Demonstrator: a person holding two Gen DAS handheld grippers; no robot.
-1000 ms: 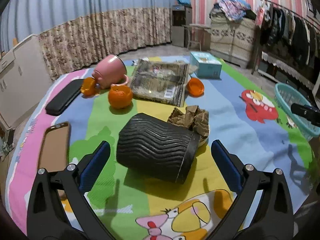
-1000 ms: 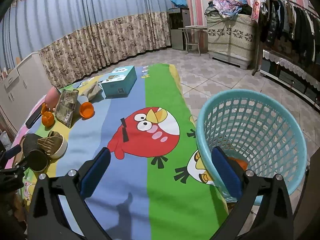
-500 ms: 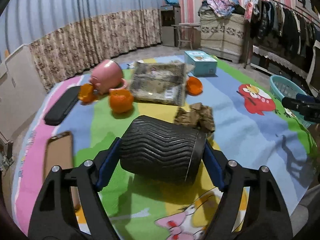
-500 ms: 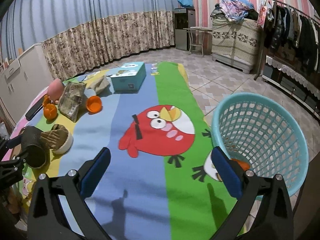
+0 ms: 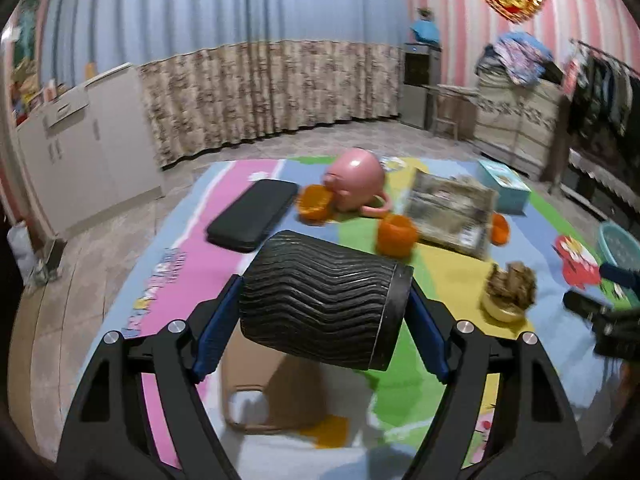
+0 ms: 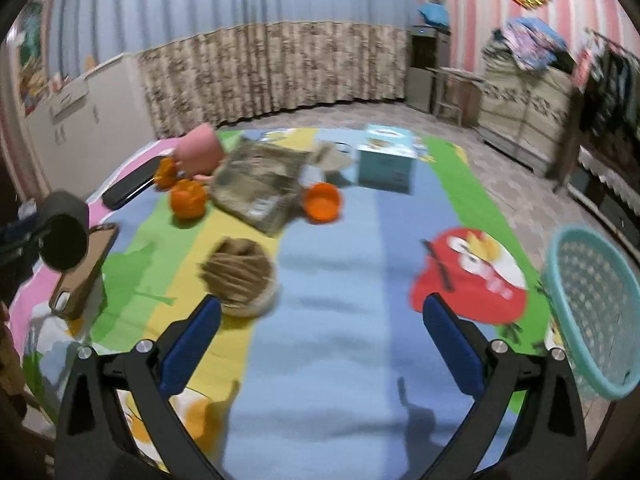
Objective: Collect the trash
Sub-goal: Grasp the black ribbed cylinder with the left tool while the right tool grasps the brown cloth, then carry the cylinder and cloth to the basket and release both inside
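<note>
I count one black ribbed paper cup, lying sideways and lifted off the cartoon-print floor mat, clamped end to end between the blue pads of my left gripper. Beyond it lie three orange pieces, probably fruit or peel: one at the mouth of the tipped pink mug, one in the middle, one to the right of the flat printed packet. There is one small pale bowl of crumpled brown paper and one teal mesh basket, cut off at the right edge. Both views are blurred, so small detail is lost. My right gripper hangs tilted down over the mat, fingers spread wide and empty.
</note>
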